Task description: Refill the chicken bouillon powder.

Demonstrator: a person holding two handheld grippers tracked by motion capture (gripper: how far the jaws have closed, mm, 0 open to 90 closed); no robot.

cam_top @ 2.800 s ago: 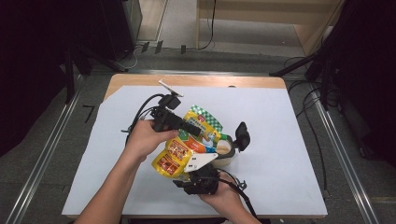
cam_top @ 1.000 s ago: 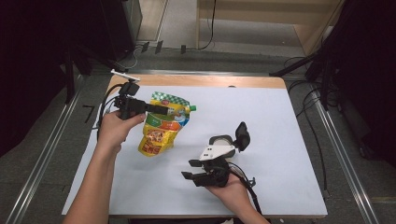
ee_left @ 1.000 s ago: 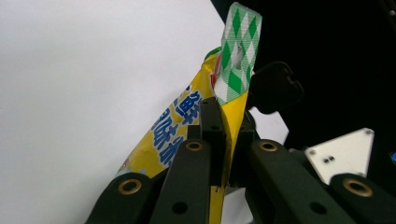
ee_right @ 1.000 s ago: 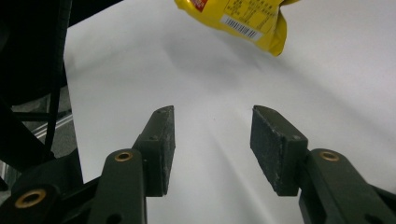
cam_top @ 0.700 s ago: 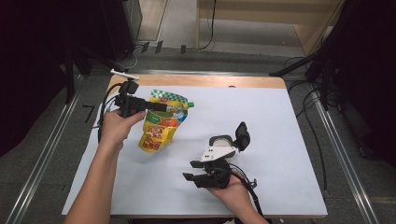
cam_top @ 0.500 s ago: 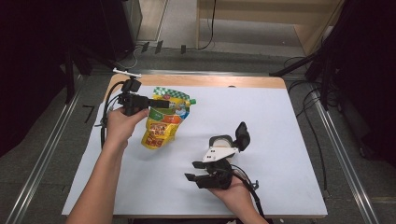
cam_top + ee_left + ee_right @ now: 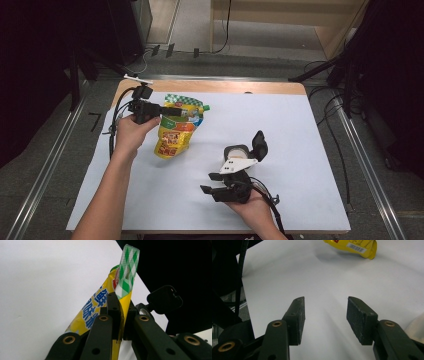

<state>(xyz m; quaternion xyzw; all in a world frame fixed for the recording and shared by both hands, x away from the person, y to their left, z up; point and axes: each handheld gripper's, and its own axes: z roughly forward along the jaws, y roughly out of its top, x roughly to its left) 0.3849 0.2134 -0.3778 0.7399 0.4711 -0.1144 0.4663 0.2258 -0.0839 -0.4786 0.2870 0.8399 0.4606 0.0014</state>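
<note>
Two risks: my left gripper (image 7: 119, 315) pinches yellow pouch (image 7: 176, 131) by thin top edge near table's (image 7: 300, 130) far-left corner; may slip, swing. My right gripper (image 7: 325, 317) gapes, unladen.

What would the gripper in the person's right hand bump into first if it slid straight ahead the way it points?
Probably nothing soon: the right gripper, jaws open and empty, faces bare white table cover. Farther on lies the yellow plastic pouch's bottom end, slightly right of that line; depth is unclear.
</note>
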